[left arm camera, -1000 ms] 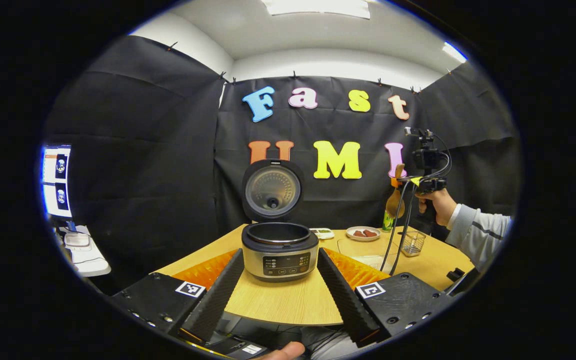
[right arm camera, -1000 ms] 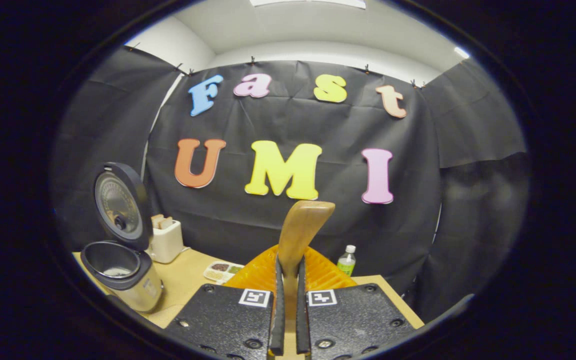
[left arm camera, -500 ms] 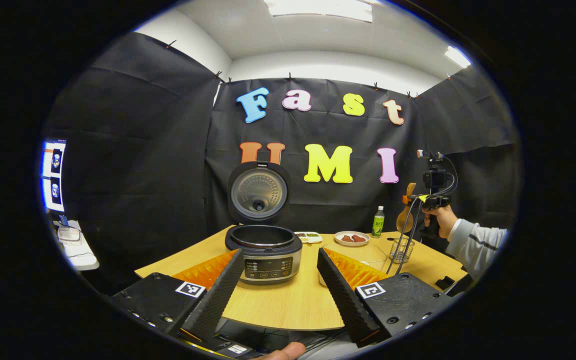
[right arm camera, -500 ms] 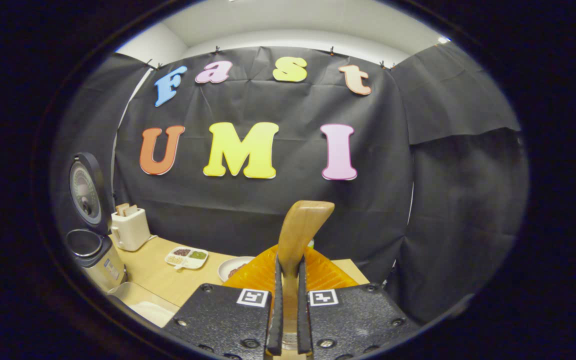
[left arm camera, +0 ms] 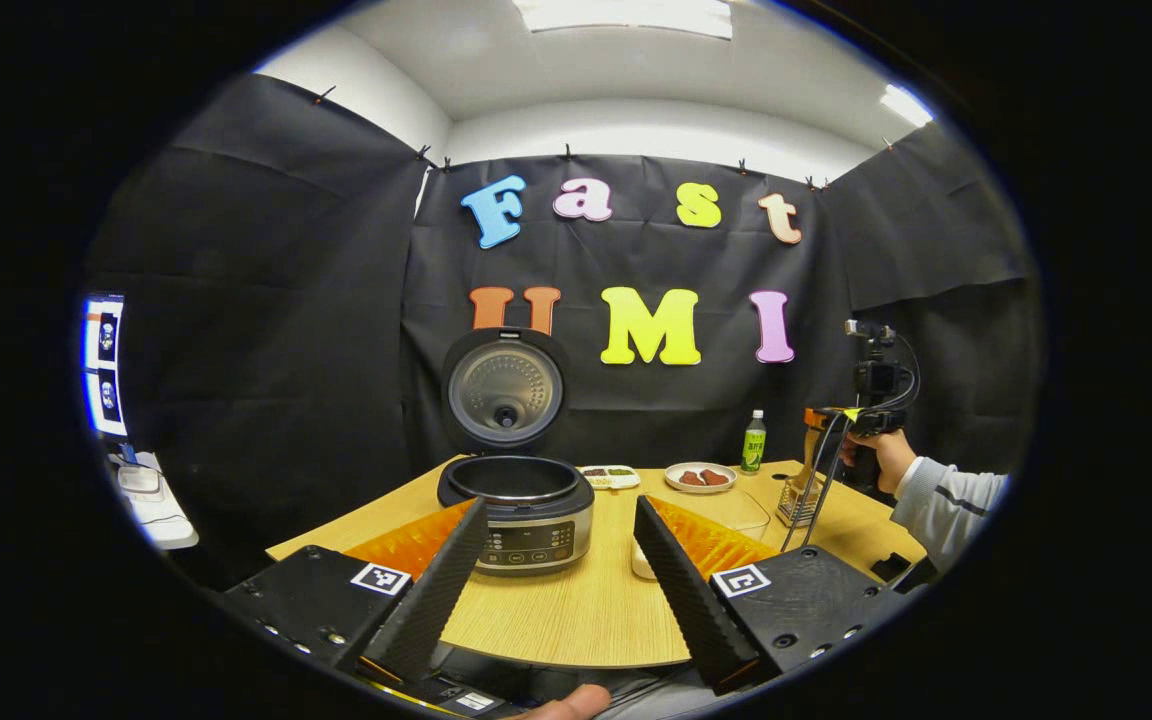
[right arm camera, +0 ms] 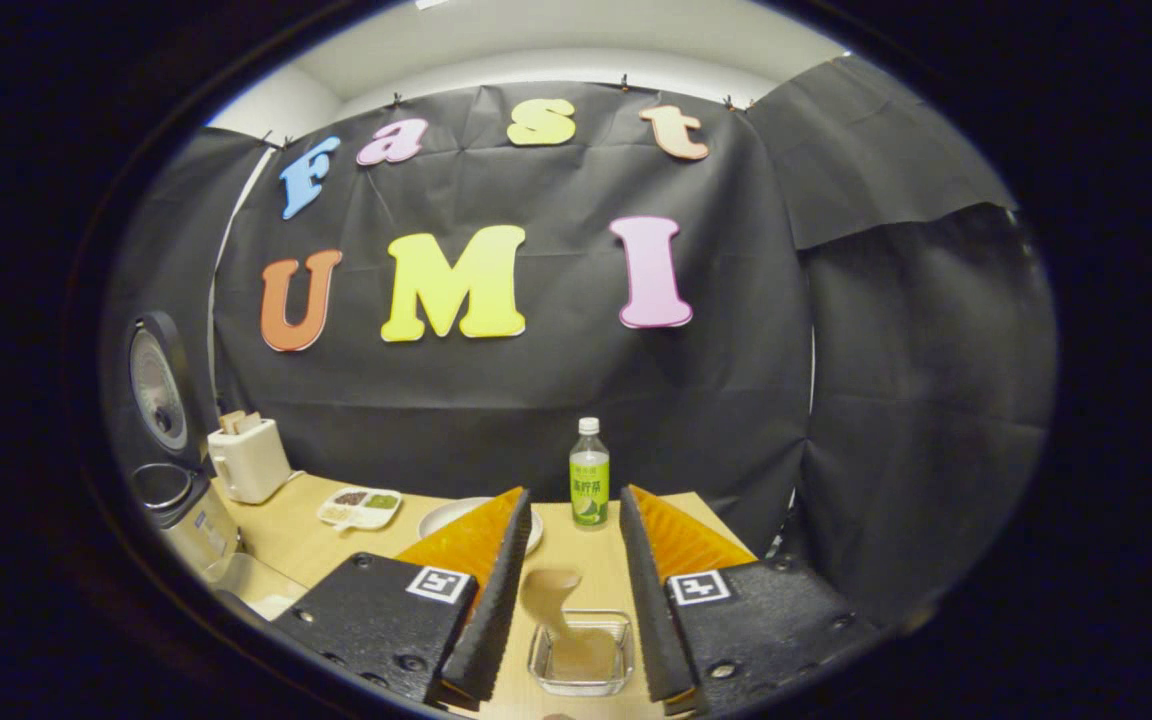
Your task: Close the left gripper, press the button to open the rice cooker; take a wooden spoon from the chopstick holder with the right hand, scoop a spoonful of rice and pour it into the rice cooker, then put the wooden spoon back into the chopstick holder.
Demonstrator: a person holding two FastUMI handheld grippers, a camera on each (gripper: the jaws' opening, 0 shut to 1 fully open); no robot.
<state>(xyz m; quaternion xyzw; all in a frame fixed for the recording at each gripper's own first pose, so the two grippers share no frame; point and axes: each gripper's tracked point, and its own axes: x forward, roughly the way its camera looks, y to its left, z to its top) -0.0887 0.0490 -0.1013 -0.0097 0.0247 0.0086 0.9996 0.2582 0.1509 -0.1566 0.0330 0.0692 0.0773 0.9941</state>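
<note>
Holding the right gripper point(right arm camera: 570, 590) above the chopstick holder point(right arm camera: 580, 654), we keep its 2 fingers spread apart with nothing between them. Below, the wooden spoon point(right arm camera: 554, 615) stands inside the clear holder on the table point(right arm camera: 306, 540), touching neither finger. In the left gripper view, our right hand point(left arm camera: 864, 452) grips the device's handle at the table's far right, forearm reaching in from the side in a grey sleeve point(left arm camera: 948, 500). We hold the left gripper point(left arm camera: 556, 570) low at the near table edge, its jaws wide apart and empty, aimed at the rice cooker point(left arm camera: 521, 510). The cooker's lid point(left arm camera: 504, 392) stands upright and open. A green bottle point(right arm camera: 589, 487) stands beyond the holder near the wall.
</note>
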